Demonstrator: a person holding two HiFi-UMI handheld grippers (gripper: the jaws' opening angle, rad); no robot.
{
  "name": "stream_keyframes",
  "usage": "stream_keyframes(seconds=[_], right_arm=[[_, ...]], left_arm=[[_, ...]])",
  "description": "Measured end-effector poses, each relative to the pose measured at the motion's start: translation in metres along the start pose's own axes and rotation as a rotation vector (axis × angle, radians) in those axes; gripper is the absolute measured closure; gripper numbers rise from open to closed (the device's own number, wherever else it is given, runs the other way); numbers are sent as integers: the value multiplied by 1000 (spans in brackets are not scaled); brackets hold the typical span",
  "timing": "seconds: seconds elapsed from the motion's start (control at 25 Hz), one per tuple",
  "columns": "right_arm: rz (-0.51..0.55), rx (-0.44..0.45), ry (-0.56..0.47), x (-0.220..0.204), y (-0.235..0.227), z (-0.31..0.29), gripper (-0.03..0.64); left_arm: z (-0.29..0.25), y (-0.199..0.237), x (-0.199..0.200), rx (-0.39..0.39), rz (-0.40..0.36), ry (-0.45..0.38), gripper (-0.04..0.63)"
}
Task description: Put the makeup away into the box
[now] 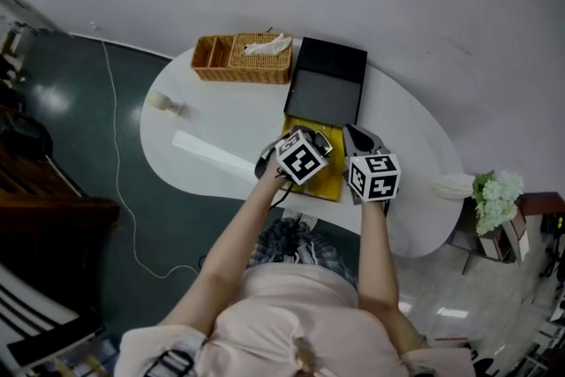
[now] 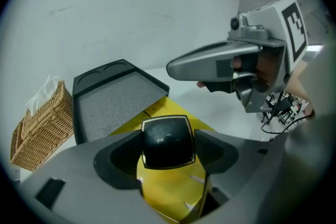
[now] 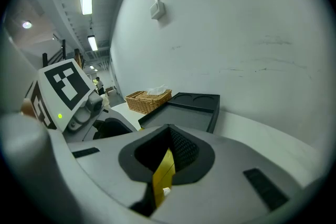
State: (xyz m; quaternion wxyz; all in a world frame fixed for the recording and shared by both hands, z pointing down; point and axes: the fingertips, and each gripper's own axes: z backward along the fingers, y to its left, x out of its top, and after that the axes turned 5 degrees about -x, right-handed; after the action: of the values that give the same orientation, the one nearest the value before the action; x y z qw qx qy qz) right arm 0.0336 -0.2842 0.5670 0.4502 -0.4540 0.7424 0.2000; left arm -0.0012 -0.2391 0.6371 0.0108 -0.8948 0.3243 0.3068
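My left gripper is shut on a square black compact with a gold rim, a pad against each of its sides. It hangs over a yellow box near the table's front edge. An open black box with a grey lining lies just beyond the yellow box. In the head view both grippers sit side by side, the left gripper over the yellow box. My right gripper hovers at its right edge. In the right gripper view a yellow sliver shows in the narrow gap of the right gripper.
A wicker basket holding tissues stands at the back left of the white table, beside the black box. A small pale object and a white strip lie at the left. White flowers stand off the table's right end.
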Motion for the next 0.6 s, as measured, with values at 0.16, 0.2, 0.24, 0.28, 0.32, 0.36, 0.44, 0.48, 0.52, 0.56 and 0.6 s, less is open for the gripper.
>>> stream_keyframes(seconds=[0.16, 0.2, 0.24, 0.28, 0.32, 0.36, 0.44, 0.48, 0.52, 0.56, 0.6], right_arm=[[0, 5, 30, -12, 1, -1, 601], [-2, 6, 33, -14, 1, -1, 601], [-5, 7, 34, -15, 0, -1, 601], [-8, 7, 34, -16, 0, -2, 601], [-10, 6, 34, -16, -1, -2, 601], [-11, 6, 34, -16, -2, -3, 601], [-13, 2, 32, -15, -4, -3, 601], [-15, -1, 32, -14, -5, -3, 601], [-17, -5, 32, -14, -7, -3, 601], [-19, -9, 32, -14, -9, -2, 601], [-23, -14, 30, -15, -11, -1, 601]], left_arm=[[-13, -4, -5, -9, 17, 26, 267], [-16, -4, -6, -11, 25, 31, 267], [-19, -4, -8, -13, 30, 40, 267], [-21, -4, -10, -16, 31, 55, 267], [-23, -4, -12, -16, 27, 71, 267], [-25, -4, -14, -14, 22, 86, 267], [-28, -2, -17, -7, 13, 107, 267], [-29, -1, -17, -5, 10, 113, 267], [-30, -1, -17, -5, 8, 117, 266], [-31, -2, -17, -6, 4, 121, 266], [-33, -2, -17, -7, -3, 125, 265]])
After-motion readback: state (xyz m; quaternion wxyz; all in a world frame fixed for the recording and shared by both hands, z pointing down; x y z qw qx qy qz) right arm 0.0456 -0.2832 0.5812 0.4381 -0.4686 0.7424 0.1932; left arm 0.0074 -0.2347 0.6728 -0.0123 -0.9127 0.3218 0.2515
